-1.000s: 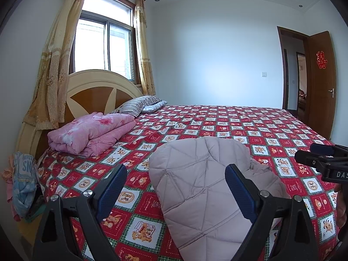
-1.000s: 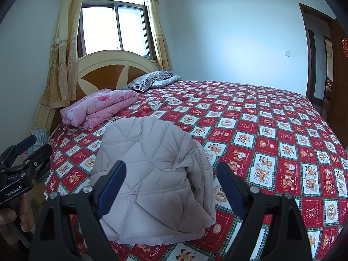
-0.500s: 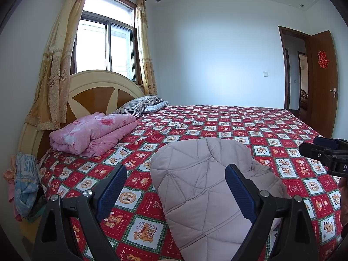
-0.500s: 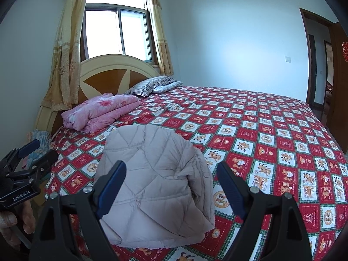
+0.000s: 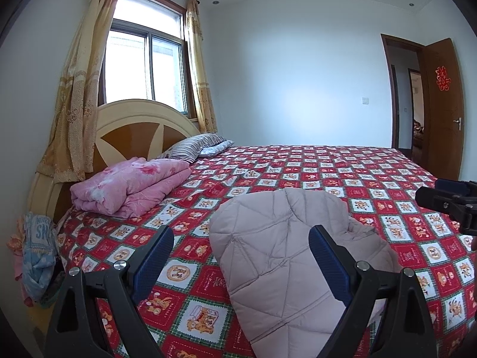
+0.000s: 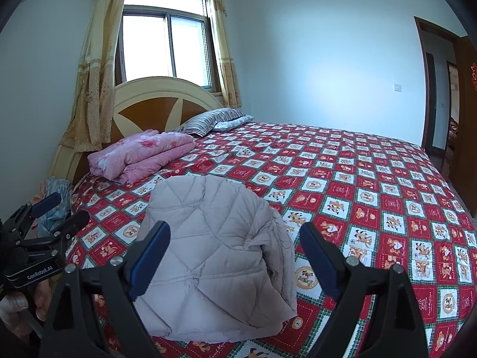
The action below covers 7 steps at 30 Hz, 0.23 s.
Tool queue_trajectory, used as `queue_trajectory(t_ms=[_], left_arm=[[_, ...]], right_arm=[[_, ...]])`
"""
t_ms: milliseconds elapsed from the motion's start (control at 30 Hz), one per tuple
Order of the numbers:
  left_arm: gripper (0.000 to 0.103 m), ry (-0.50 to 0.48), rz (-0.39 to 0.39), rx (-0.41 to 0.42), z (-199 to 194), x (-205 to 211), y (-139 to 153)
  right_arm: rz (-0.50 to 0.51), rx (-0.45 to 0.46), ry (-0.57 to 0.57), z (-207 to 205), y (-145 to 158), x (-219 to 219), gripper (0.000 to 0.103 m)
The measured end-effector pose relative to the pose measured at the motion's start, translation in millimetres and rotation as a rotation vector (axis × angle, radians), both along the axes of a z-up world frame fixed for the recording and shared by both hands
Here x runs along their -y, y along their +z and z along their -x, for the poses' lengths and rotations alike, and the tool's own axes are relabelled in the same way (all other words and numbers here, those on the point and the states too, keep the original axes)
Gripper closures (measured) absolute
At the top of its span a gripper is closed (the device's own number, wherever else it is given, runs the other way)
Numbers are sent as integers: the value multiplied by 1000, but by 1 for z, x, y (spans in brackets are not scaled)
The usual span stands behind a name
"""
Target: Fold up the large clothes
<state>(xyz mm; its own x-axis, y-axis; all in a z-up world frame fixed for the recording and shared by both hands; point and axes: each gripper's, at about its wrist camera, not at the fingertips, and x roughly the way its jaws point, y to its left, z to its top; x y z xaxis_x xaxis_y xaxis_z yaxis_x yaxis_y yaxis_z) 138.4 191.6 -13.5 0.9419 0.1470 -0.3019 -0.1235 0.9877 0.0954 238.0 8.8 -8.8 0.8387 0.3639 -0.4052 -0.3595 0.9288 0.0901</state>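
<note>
A pale pink-grey quilted down jacket lies folded in a compact bundle on the bed near its front edge; it also shows in the right wrist view. My left gripper is open and empty, held above and in front of the jacket, apart from it. My right gripper is open and empty, also held off the jacket. The right gripper shows at the right edge of the left wrist view; the left gripper shows at the left edge of the right wrist view.
The bed carries a red checked cartoon bedspread. A folded pink quilt and striped pillows lie by the wooden headboard. Clothes hang off the bed's left side. A brown door stands open at right.
Both grippers have drawn back and up from the folded jacket, so it sits lower and farther in both views. The jacket has not moved. Both jaws stay open.
</note>
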Motion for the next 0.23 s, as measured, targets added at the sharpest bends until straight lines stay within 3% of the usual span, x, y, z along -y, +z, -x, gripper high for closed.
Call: queue_trajectory(t_ms=[233], left_arm=[[11, -14, -16, -4, -3, 5, -3]], right_arm=[[0, -11, -3, 1, -6, 3, 12]])
